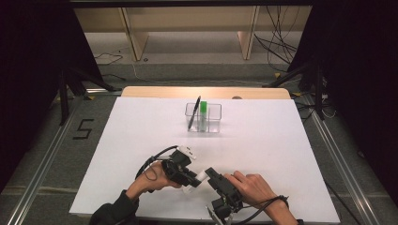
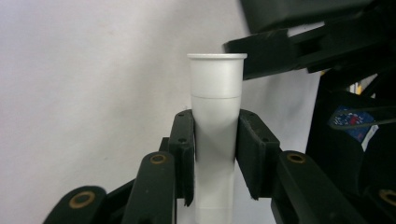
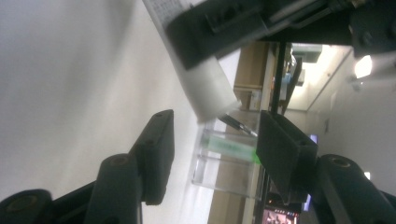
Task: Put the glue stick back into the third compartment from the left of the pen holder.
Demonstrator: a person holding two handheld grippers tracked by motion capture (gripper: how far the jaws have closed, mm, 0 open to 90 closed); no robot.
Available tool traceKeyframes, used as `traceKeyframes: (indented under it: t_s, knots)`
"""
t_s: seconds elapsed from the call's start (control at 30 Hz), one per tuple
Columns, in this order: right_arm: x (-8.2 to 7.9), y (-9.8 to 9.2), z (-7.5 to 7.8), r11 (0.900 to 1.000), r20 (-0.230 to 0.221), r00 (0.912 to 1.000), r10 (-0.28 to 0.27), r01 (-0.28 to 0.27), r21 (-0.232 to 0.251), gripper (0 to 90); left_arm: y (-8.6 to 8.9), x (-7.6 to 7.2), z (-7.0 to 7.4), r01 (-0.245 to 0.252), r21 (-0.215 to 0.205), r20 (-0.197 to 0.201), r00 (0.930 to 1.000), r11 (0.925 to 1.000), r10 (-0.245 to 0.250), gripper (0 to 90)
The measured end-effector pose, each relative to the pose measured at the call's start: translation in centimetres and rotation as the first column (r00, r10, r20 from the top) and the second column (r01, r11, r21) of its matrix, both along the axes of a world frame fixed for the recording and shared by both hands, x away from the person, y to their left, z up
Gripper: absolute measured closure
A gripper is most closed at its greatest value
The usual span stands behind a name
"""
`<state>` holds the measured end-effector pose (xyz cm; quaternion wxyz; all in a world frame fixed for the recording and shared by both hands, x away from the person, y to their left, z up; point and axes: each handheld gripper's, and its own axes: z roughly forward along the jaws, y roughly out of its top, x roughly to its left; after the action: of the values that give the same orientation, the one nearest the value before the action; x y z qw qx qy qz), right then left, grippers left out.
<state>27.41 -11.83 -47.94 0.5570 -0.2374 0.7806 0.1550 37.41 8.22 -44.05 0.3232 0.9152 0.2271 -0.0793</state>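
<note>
Two grippers meet low over the near edge of the white bench (image 1: 263,140). The left gripper (image 1: 193,178) pinches a white tube (image 2: 215,116) around its middle, its pads pressed flat on both sides, with the capped end sticking out toward the other hand. The right gripper (image 1: 210,172) stands spread, its jaws apart on either side of that capped end and not touching it, as its own view shows. Farther back, near the middle of the bench, a clear box (image 1: 203,117) holds a black pen (image 1: 194,112) and a green marker (image 1: 203,110). From where I stand, the risk is a skewed bite: if the right gripper closes off-centre on the cap, the smooth tube could twist or slide in the left grip and drop onto the bench.
</note>
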Motion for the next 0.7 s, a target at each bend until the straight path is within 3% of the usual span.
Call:
traceKeyframes:
  t_s: [0.27, 0.4, 0.5, 0.53, 0.6, 0.7]
  knots:
    - [0.6, -1.4, 0.9, 0.991, -0.051, 0.9953, -0.082, 0.087, 0.103, 43.7, 1.6, 0.9, 0.6, -0.116, -0.054, 0.041, 0.9921, 0.9918, 0.119, 69.0]
    - [0.9, -2.1, 0.9, 0.977, -0.138, 0.9831, -0.121, 0.142, 0.159, 40.9, 2.2, 1.3, 1.0, -0.182, -0.098, 0.082, 0.9784, 0.9784, 0.19, 69.0]
    - [1.0, -2.6, 1.1, 0.959, -0.226, 0.9614, -0.157, 0.203, 0.198, 38.9, 2.4, 1.4, 1.3, -0.219, -0.125, 0.108, 0.9666, 0.9678, 0.233, 69.0]
    - [1.0, -2.8, 1.2, 0.949, -0.263, 0.9496, -0.17, 0.23, 0.216, 38.4, 2.5, 1.5, 1.4, -0.234, -0.135, 0.119, 0.9609, 0.9628, 0.25, 69.0]
    - [1.2, -3.3, 1.5, 0.93, -0.309, 0.9345, -0.177, 0.261, 0.259, 37.8, 2.6, 1.6, 1.6, -0.258, -0.158, 0.149, 0.948, 0.9532, 0.281, 69.0]
    - [1.5, -3.8, 1.9, 0.891, -0.402, 0.8958, -0.189, 0.329, 0.314, 35.8, 2.7, 1.8, 1.8, -0.285, -0.182, 0.173, 0.9329, 0.941, 0.316, 69.0]
